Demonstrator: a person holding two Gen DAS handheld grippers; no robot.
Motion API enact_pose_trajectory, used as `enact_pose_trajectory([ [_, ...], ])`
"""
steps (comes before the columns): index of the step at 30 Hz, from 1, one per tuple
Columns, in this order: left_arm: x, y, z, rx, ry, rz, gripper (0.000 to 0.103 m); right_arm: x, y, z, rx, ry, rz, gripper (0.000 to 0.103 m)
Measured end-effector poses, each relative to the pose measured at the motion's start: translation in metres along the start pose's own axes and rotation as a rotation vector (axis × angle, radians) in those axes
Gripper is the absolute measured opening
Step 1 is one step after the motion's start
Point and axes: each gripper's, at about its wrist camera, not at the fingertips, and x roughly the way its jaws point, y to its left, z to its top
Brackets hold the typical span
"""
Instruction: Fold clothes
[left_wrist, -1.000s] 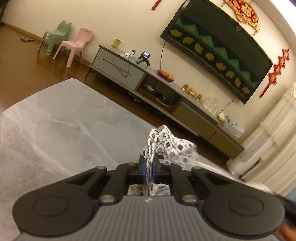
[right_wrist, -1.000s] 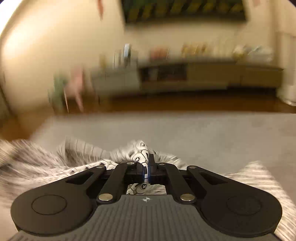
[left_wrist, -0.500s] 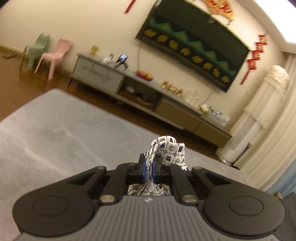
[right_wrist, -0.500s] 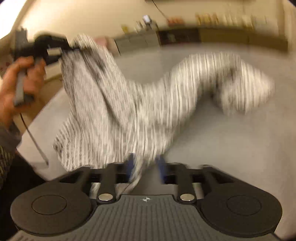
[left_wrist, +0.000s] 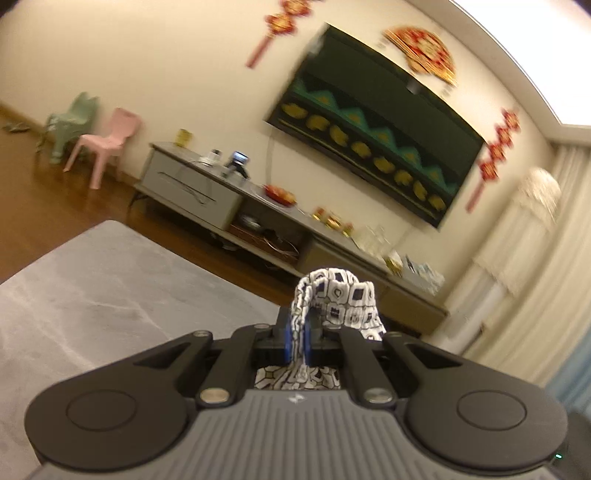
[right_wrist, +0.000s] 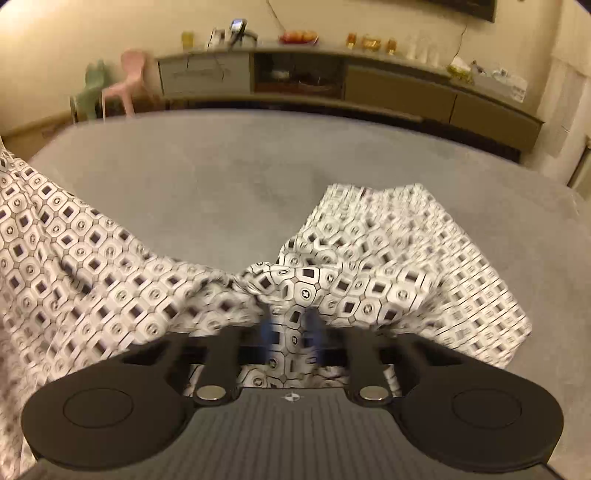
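A white garment with a dark square-and-octagon print (right_wrist: 369, 258) lies crumpled on a grey marbled surface (right_wrist: 240, 177); its left part rises up out of the right wrist view. My right gripper (right_wrist: 290, 328) points down at a raised fold in the middle of it. The jaws are closing, with that fold between the blurred blue pads. My left gripper (left_wrist: 297, 332) is shut on a pinch of the same garment (left_wrist: 343, 299), which loops up over the fingertips, above the grey surface (left_wrist: 92, 295).
Beyond the surface are a wooden floor and a long low TV cabinet (left_wrist: 207, 192) with small items on top. A pink chair (left_wrist: 107, 140) and a green chair (left_wrist: 70, 125) stand at the far left. A dark TV (left_wrist: 373, 125) hangs on the wall, with curtains (left_wrist: 517, 277) to the right.
My right gripper let go of its pinch, swung down over the spread garment and is closing on a new fold. My left gripper rose a little with its pinch, its view tilting upward.
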Motion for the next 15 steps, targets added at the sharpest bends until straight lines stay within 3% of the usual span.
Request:
enact_pose_trajectory([
  [2, -0.007, 0.005, 0.005, -0.04, -0.029, 0.04, 0.006, -0.048, 0.001, -0.007, 0.006, -0.111, -0.012, 0.002],
  [4, -0.009, 0.008, 0.008, -0.07, -0.028, 0.068, 0.006, -0.094, 0.005, -0.033, 0.018, -0.139, 0.019, 0.002],
  [6, -0.008, 0.009, 0.01, -0.09, -0.014, 0.088, 0.006, -0.113, 0.019, -0.072, 0.003, -0.059, 0.065, 0.002],
  [10, -0.003, 0.008, 0.007, -0.076, 0.016, 0.103, 0.006, -0.107, 0.038, -0.15, -0.004, 0.181, 0.16, 0.005],
  [12, -0.003, 0.006, 0.006, -0.051, 0.015, 0.115, 0.006, -0.111, 0.037, -0.154, -0.008, 0.185, 0.197, 0.006],
  [15, -0.007, 0.002, 0.004, -0.006, -0.019, 0.114, 0.006, -0.129, 0.028, -0.121, -0.003, 0.066, 0.19, 0.029],
])
